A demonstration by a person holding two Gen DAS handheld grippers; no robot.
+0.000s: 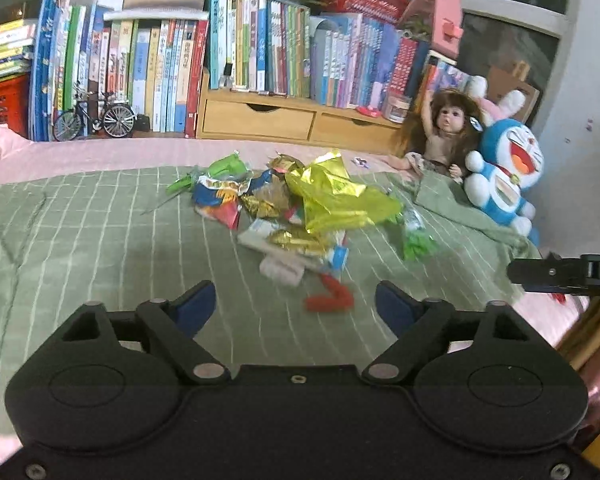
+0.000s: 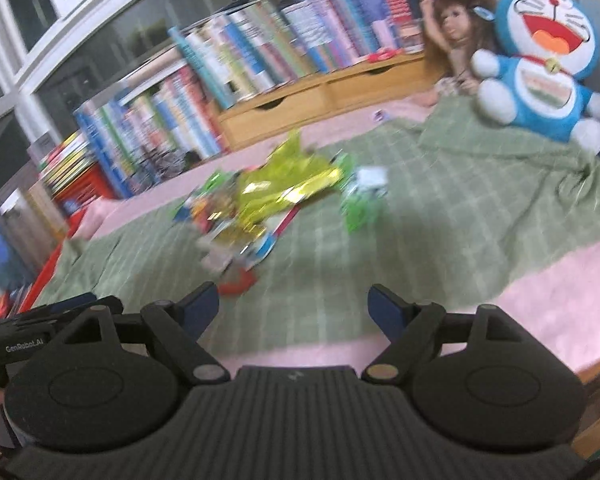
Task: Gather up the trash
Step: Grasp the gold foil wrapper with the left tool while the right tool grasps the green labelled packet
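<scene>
The trash (image 1: 296, 204) lies in a loose heap on the green checked blanket (image 1: 80, 240), its long run going from the far left toward the near right in the left wrist view. At the far left sits a green wrapper (image 1: 224, 166), then a blue and red packet (image 1: 216, 198), then a big yellow foil bag (image 1: 332, 192) whose long side slants down to the right. Nearer lie a white wrapper (image 1: 280, 270) and a curled red scrap (image 1: 330, 300), closest to the camera. A crumpled green piece (image 1: 418, 244) lies apart at the right of the heap.

The blanket covers a pink sheet (image 1: 100, 152). Behind it stand books (image 1: 160, 72) in a row, with a toy bicycle (image 1: 94, 114) at the left, wooden drawers (image 1: 260, 120) in the middle, and a doll (image 1: 446, 132) and a blue plush (image 1: 504, 172) at the right. Dark windows sit above.

The left gripper (image 1: 296, 306) hangs over the blanket with its jaws wide apart and nothing between them; the red scrap lies just beyond the gap. The right gripper (image 2: 294, 304) is likewise spread wide and empty, above the blanket's near edge, short of the heap. Its view is blurred.
</scene>
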